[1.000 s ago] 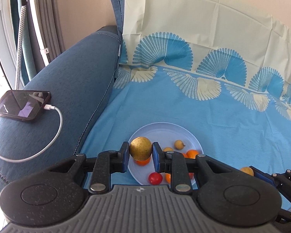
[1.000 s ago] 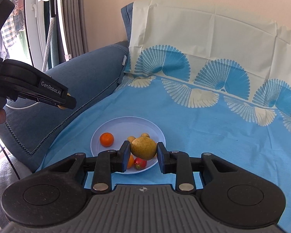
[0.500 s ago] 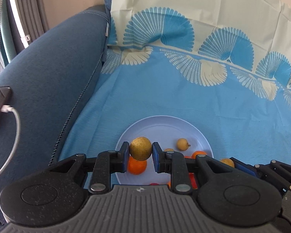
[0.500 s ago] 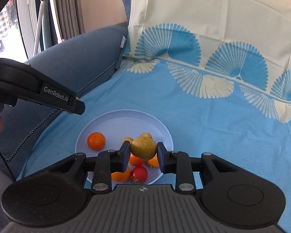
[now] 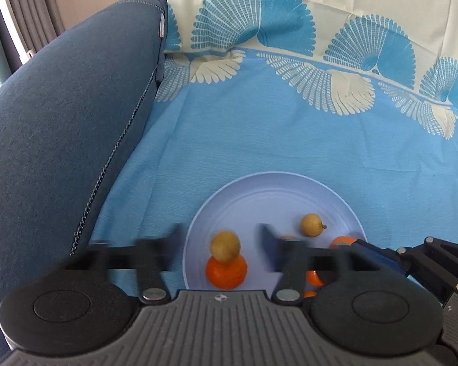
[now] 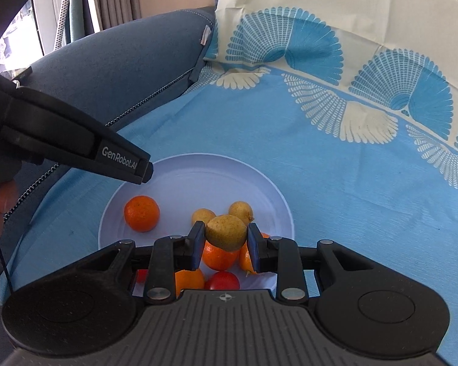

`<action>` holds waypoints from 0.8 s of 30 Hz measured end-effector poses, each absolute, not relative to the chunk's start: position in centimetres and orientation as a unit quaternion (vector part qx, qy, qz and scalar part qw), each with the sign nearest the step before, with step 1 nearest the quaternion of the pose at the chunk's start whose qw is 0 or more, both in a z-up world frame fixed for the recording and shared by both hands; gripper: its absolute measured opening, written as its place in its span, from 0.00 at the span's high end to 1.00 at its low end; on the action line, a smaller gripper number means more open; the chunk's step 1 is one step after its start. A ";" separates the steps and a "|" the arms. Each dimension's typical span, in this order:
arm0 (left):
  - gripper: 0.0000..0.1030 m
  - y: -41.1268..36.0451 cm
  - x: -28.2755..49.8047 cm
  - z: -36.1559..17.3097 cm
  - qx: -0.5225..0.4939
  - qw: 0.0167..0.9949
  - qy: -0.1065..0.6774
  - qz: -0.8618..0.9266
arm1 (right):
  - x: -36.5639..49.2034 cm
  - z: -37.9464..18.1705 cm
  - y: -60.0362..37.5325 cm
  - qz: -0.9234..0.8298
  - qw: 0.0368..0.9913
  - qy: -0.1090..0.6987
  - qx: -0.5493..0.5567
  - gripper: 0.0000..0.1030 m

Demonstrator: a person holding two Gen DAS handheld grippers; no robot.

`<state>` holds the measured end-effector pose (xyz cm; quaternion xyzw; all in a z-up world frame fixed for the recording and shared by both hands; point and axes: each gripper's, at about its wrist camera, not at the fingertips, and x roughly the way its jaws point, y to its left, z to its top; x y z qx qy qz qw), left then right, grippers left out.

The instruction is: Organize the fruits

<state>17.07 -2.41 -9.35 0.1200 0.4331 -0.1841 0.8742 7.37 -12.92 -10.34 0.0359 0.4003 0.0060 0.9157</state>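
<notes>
While its jaws swing apart, blurred, the left hand-held gripper (image 5: 221, 244) no longer touches the small round tan fruit (image 5: 225, 246), which sits free between the fingers, above a mandarin (image 5: 226, 271) on the pale lilac plate (image 5: 268, 192). Right hand-held gripper (image 6: 226, 245): jaws beginning to open, pads close against a russet yellow-brown fruit (image 6: 226, 232) w/ speckled matte skin, over the plate's near part. On the plate: another tan fruit w/ stem (image 5: 310, 225), more mandarins (image 6: 219, 256), a glossy red tomato (image 6: 222, 280). Plate lies on a blue sheet w/ cream fan print (image 5: 290, 128), near a navy sofa arm (image 5: 61, 116).
</notes>
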 end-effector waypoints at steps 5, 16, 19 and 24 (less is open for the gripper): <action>0.00 -0.7 15.7 -7.5 0.098 0.886 0.409 -0.193 | 6.2 -9.4 -13.0 0.002 0.921 0.388 0.038 0.22; 0.00 3.9 7.4 -3.9 0.079 0.880 0.440 -0.160 | -2.7 -5.2 -12.9 -0.066 0.912 0.391 0.103 0.05; 0.00 4.9 5.6 -3.1 0.070 0.879 0.448 -0.150 | -4.8 -3.8 -12.1 -0.077 0.919 0.374 0.098 0.01; 0.00 5.9 2.8 -1.9 0.082 0.888 0.432 -0.137 | -7.5 -2.0 -10.6 -0.083 0.930 0.350 0.071 0.01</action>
